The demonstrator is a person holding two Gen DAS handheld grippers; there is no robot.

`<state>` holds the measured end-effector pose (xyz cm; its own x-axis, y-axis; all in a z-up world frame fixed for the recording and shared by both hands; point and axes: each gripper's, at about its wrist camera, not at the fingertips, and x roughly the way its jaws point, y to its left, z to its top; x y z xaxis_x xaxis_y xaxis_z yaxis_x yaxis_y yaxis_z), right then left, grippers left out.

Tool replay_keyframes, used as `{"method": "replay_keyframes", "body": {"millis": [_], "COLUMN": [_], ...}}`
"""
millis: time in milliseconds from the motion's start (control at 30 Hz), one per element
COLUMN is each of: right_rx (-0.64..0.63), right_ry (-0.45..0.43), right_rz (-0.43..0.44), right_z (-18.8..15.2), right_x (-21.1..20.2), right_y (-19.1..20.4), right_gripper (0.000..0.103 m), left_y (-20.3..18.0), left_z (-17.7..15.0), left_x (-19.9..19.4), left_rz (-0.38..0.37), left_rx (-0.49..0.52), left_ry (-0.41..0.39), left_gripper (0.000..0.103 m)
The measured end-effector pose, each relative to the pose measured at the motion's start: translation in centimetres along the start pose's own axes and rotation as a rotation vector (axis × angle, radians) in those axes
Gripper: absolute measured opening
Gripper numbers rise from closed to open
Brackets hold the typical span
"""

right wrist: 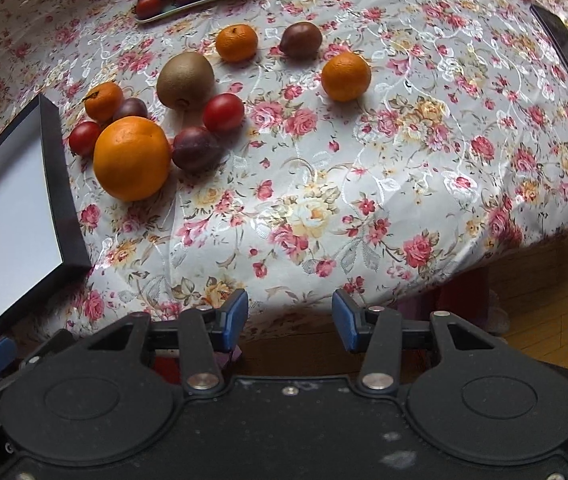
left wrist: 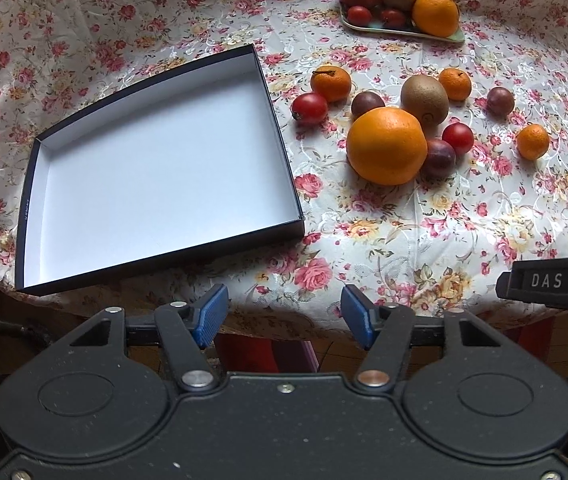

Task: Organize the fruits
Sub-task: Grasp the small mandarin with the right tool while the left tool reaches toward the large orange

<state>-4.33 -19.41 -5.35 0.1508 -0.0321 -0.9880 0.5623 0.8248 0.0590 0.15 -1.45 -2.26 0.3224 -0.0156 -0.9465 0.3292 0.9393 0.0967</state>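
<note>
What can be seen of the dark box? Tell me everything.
The dark box is a shallow rectangular tray, apparently cardboard, with navy-black outer walls and a plain white inside. It is open-topped, holds nothing, and lies flat on the floral tablecloth, near the table's front edge and to the left of the loose fruit. No fruit touches it; the nearest is a small red tomato. In the right wrist view only its right wall and part of its floor show.

Black claw (left wrist: 284, 316) bodies; blue ribbed pads (left wrist: 211, 314); silver rivets
</note>
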Motion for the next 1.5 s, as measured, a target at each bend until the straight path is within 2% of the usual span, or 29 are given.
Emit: {"method": "replay_keyframes", "body": {"millis": [167, 333, 433, 600, 867, 933, 1033, 1100, 1233, 1400, 1500], "right_rx": [0.042, 0.082, 0.097, 0.091, 0.057, 0.038, 0.033, 0.058, 0.113, 0.138, 0.151], "right_ry": [0.012, 0.01, -0.036, -0.13, -0.239, -0.222, -0.151, -0.111, -0.085, -0.071, -0.03], "right_rz": [-0.033, -0.033, -0.034, -0.049, -0.07, -0.064, -0.057, -0.055, -0.009, -0.019, -0.032], "right_z": [1.7, 4.9, 7.3, 11.0, 14.2, 14.5, 14.9, 15.0, 15.3, 16.1, 16.6], "right_x": [-0.3, -0.6, -1.1, -1.6, 0.1, 1.1, 3.0, 4.1, 5.1, 6.2, 7.0], "right_y": [-1.4, -2.4, -2.5, -2.5, -2.9, -3.4, -4.2, -4.7, -5.3, -5.0, -4.9], "right_gripper": [0.049, 0.049, 0.049, 0.049, 0.049, 0.049, 0.049, 0.049, 0.049, 0.049, 0.049], "left_y": [-0.3, -1.5, -2.4, -4.2, -5.8, -5.9, -5.8, -5.7, -5.5, -5.5, -5.5], "left_z": [1.3, 4.1, 6.3, 9.6, 12.9, 13.0, 13.1, 13.4, 13.9, 14.1, 14.3], "left_x": [-0.6, -0.7, -0.5, 0.4, 3.2, 3.9, 4.5, 4.9, 5.6, 6.3, 6.8], "left_rz": [-0.014, -0.053, -0.085, -0.081, -0.113, -0.111, -0.134, -0.158, -0.197, -0.19, -0.178], "left_rx": [0.004, 0.008, 0.005, 0.019, 0.029, 0.024, 0.013, -0.004, -0.046, -0.043, -0.034], "left_ry": [-0.023, -0.023, -0.026, -0.039, -0.012, 0.017, 0.051, 0.074, 0.111, 0.132, 0.141], "left_gripper": [0.065, 0.065, 0.065, 0.065, 0.065, 0.065, 0.065, 0.065, 0.065, 0.065, 0.065]}}
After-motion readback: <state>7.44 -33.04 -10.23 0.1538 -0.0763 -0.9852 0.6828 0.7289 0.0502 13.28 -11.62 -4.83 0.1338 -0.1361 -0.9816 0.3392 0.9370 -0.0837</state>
